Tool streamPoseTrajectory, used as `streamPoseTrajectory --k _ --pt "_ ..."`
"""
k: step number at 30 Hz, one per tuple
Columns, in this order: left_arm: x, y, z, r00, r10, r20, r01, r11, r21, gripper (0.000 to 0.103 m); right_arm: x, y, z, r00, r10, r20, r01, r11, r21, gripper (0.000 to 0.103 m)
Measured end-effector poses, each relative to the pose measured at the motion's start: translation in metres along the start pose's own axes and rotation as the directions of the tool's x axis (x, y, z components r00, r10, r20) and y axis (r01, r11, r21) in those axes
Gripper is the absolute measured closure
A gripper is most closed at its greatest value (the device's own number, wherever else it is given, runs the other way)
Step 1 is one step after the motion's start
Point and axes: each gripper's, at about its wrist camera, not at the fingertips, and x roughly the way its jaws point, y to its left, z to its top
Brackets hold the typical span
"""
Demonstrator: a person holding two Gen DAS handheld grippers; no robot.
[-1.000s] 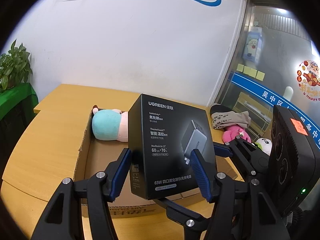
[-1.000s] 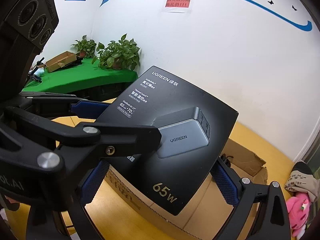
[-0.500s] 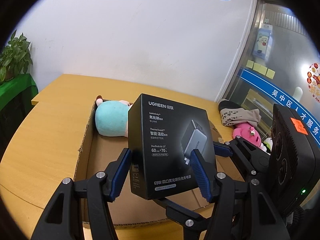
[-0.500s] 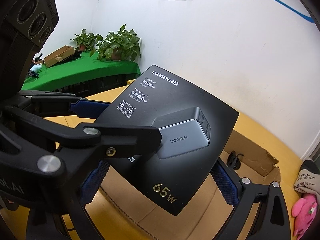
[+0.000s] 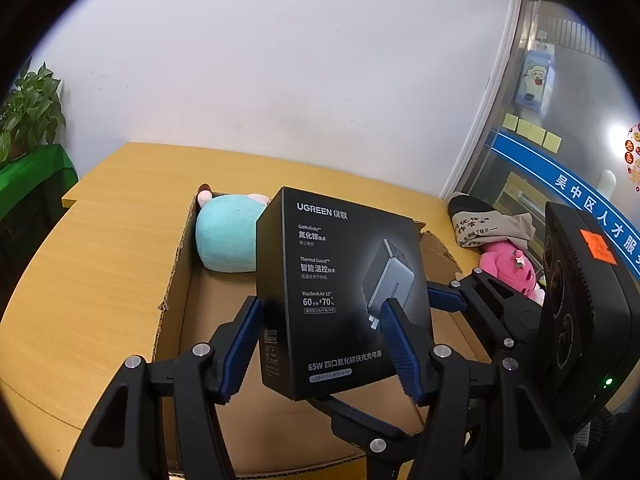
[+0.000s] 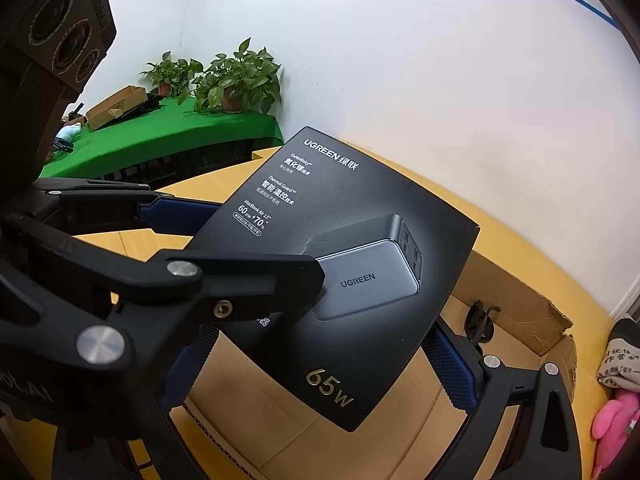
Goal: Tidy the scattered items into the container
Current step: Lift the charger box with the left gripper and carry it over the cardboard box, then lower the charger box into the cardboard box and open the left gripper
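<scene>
A black UGREEN charger box (image 5: 340, 280) hangs over the open cardboard box (image 5: 176, 264). My left gripper (image 5: 320, 348) is shut on its front and back faces. My right gripper (image 6: 320, 364) is shut across its side edges; it also shows in the left wrist view (image 5: 444, 300). The charger box fills the right wrist view (image 6: 344, 264), above the cardboard box (image 6: 516, 316). A teal plush toy (image 5: 228, 232) lies inside at the far end. A black item (image 6: 482, 316) lies inside by the far wall.
A pink plush (image 5: 508, 268) and a beige cloth toy (image 5: 492, 224) lie on the wooden table (image 5: 104, 264) right of the cardboard box. A green-covered table (image 6: 168, 132) with potted plants (image 6: 236, 76) stands at the left. A white wall is close behind.
Both grippers have carried the charger box forward and lower over the cardboard box. The box interior and teal plush now sit closer beneath it. The grip is unchanged.
</scene>
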Motion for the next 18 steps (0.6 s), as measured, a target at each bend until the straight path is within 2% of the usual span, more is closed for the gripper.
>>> streamPoseTrajectory --k 18 --pt "0.009 0.006 0.004 0.999 0.027 -0.023 -0.027 1.0 0.012 0.043 0.015 -0.001 0.004 1.0 0.007 -0.022 -0.007 1.0 -0.003 0.002"
